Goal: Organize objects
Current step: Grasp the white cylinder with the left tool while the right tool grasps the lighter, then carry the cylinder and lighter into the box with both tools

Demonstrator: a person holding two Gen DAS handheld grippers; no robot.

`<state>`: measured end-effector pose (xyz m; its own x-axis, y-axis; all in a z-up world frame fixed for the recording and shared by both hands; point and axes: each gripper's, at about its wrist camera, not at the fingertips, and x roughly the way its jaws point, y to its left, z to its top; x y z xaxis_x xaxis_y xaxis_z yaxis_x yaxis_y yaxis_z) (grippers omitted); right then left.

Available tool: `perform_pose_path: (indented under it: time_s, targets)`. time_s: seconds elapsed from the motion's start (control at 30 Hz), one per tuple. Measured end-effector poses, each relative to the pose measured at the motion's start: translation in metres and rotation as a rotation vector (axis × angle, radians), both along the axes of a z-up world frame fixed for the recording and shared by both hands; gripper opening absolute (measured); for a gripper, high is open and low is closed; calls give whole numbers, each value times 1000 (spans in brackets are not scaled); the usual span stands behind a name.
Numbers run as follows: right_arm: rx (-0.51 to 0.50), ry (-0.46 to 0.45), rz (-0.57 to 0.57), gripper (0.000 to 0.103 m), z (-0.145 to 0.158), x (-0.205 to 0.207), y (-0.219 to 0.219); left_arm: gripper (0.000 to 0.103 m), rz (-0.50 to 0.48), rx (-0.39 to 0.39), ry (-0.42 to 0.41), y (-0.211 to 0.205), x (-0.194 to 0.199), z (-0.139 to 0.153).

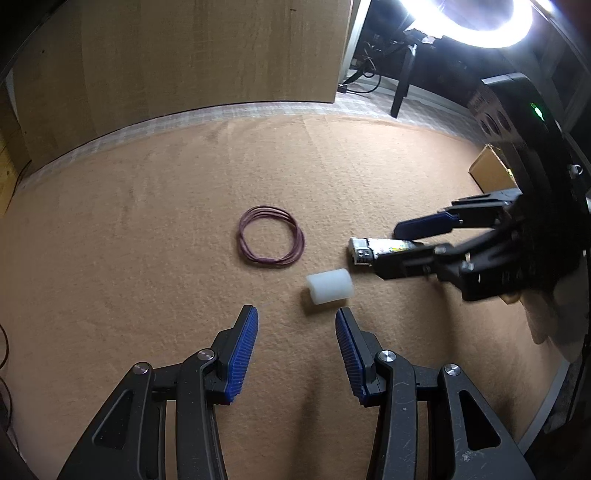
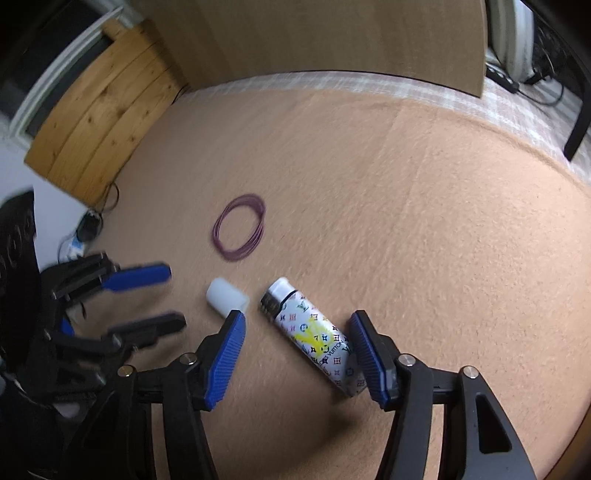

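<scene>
A white cylinder [image 1: 329,286] [image 2: 226,297] lies on the tan felt mat [image 1: 147,240], just ahead of my open, empty left gripper [image 1: 297,321], nearer its right finger. A bundle of purple rubber bands [image 1: 271,240] [image 2: 240,227] lies further ahead. A patterned white lighter [image 2: 314,334] [image 1: 369,250] lies slanted between the fingers of my open right gripper [image 2: 297,319], its base near the right finger; no grip shows. The right gripper [image 1: 384,251] shows in the left wrist view, the left gripper [image 2: 175,297] in the right wrist view.
A large brown board [image 1: 184,55] stands at the mat's far edge. A cardboard box [image 1: 491,170] sits at the right. A wooden crate [image 2: 96,110] stands far left. A ring light [image 1: 484,22] and cables [image 2: 88,229] lie beyond the mat.
</scene>
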<state>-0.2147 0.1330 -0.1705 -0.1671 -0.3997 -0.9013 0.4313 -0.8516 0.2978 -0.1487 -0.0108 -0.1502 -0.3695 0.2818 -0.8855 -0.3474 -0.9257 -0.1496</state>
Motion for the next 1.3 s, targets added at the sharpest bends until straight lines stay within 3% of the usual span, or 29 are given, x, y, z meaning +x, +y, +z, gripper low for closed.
perform_pose_path:
  time_s: [0.2,0.4,0.53,0.8,0.83,0.9,1.03,1.3]
  targets:
    - [148,84,45,37,1,10,-18,47,-3,-3,-14,-4,1,-2]
    - [203,96,12,21,2,7,-18,52,-15,-3,-20,7,-2,-8]
    - [193,79,-53,21,3,7,-2,60,-24,-16,-25,20,-7,-15]
    - [197,83,-130,21,5,24,24,60,13,-15,-28,40,-16,-23]
    - [202,88,-134,21,5,26,26,58,24,-16,-26,40,-17,-23]
    - [209,99,-147,21,6,31,29,43,20,-36,-13,44,-17,-23]
    - [193,102,-173,21,7,36,36,30,25,-49,-2,47,-19,-25]
    - [114,88,-250,21,18,53,60,28,61,1,-35,41,-15,-21]
